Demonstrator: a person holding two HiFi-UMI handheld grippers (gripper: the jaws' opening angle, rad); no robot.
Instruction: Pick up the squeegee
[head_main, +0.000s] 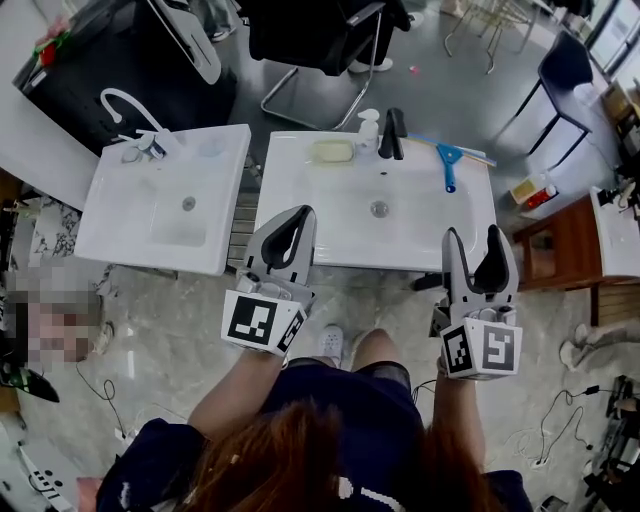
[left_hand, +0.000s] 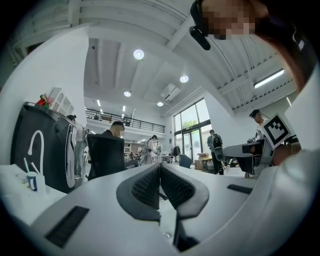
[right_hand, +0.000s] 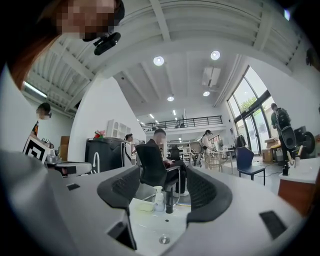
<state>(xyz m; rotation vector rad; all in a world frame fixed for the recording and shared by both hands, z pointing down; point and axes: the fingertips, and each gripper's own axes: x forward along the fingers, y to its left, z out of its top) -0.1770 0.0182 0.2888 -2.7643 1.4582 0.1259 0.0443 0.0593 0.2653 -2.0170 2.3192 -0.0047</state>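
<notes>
The squeegee (head_main: 449, 160), blue-handled with a long thin blade, lies on the back right rim of the right-hand white sink (head_main: 420, 225). My right gripper (head_main: 472, 235) hangs over that sink's front right edge, well short of the squeegee, open with nothing between its jaws. Over the same sink's front left corner my left gripper (head_main: 303, 213) is shut and empty. In the left gripper view the left gripper (left_hand: 160, 167) shows its pads pressed together. The right gripper view has the right gripper (right_hand: 164, 180) spread wide around the sink's back rim; the squeegee is hidden there.
A soap dish (head_main: 332, 152), a pump bottle (head_main: 368, 128) and a black faucet (head_main: 393, 133) stand along the sink's back rim. A second sink (head_main: 140, 225) with a white faucet (head_main: 125, 105) stands to the left. An office chair (head_main: 315, 40) is behind; a wooden cabinet (head_main: 560, 245) at right.
</notes>
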